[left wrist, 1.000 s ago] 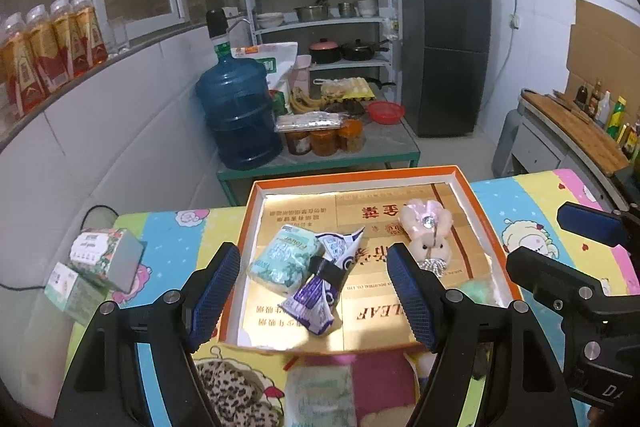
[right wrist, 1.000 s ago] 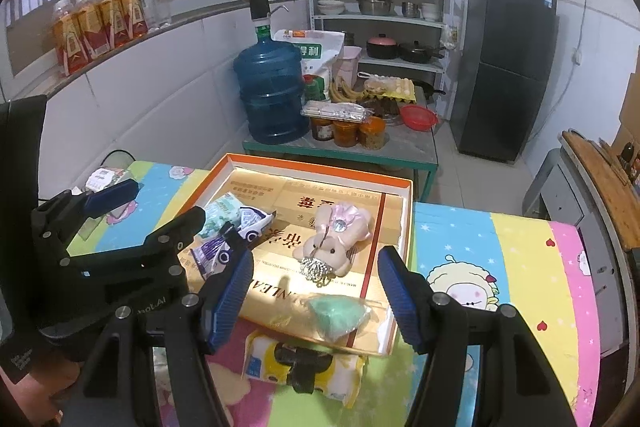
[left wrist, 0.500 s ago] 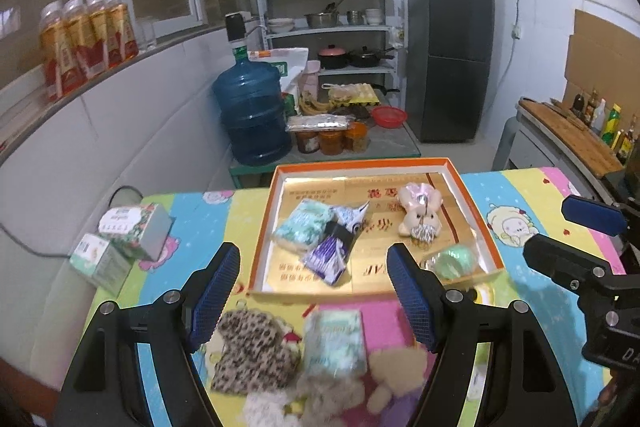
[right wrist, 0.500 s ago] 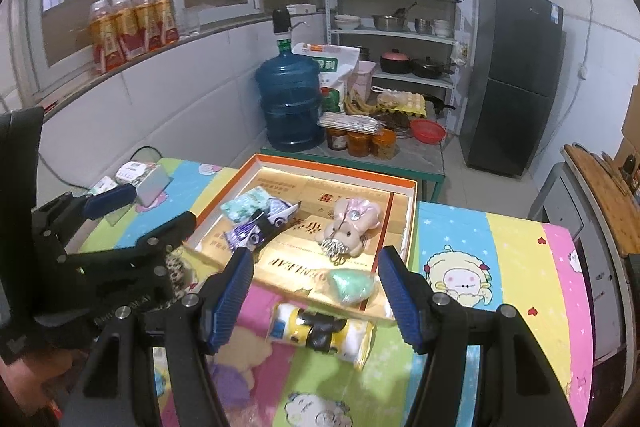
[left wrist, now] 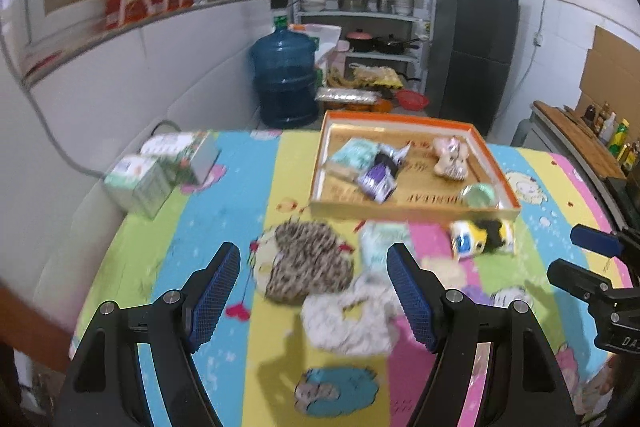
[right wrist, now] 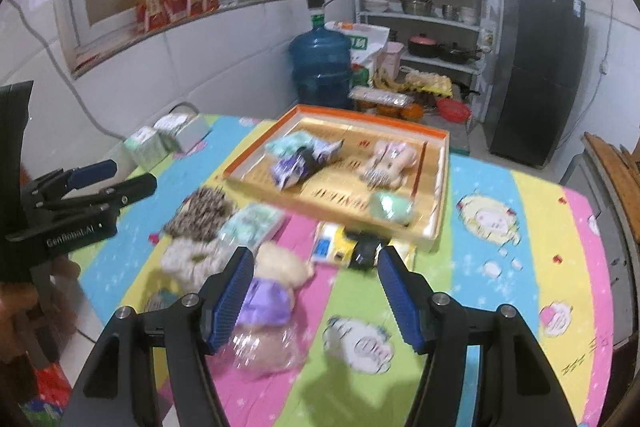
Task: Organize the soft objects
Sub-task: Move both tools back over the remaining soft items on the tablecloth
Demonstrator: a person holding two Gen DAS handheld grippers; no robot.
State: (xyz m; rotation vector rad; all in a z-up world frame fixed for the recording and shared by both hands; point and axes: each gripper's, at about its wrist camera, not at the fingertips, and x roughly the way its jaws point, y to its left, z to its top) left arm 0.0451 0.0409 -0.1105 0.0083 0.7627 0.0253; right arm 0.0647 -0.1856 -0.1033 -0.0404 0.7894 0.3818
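An orange-rimmed tray (left wrist: 404, 212) (right wrist: 256, 151) on the colourful tablecloth holds a teal packet (left wrist: 354, 153), a purple packet (left wrist: 378, 179), a small plush toy (left wrist: 450, 157) and a green soft lump (left wrist: 478, 195). In front of the tray lie a leopard-print piece (left wrist: 304, 247), a white fluffy piece (left wrist: 348, 319), a pale tissue pack (left wrist: 384, 239) and a yellow-black pack (left wrist: 480, 239) (right wrist: 348, 247). A beige plush (right wrist: 284, 265) and a purple item (right wrist: 264, 303) lie nearer. My left gripper (left wrist: 314, 267) hovers open over the leopard piece. My right gripper (right wrist: 315, 259) hovers open, holding nothing.
Two small cartons (left wrist: 160, 167) sit at the table's left edge by the white wall. A blue water jug (left wrist: 286, 79), a low table with jars, shelves and a dark fridge stand behind the tray. A clear bag (right wrist: 264, 347) lies near the front edge.
Both grippers have drawn back from the tray toward the table's near side. The loose soft items in front of the tray have come into view. Neither gripper's opening has changed.
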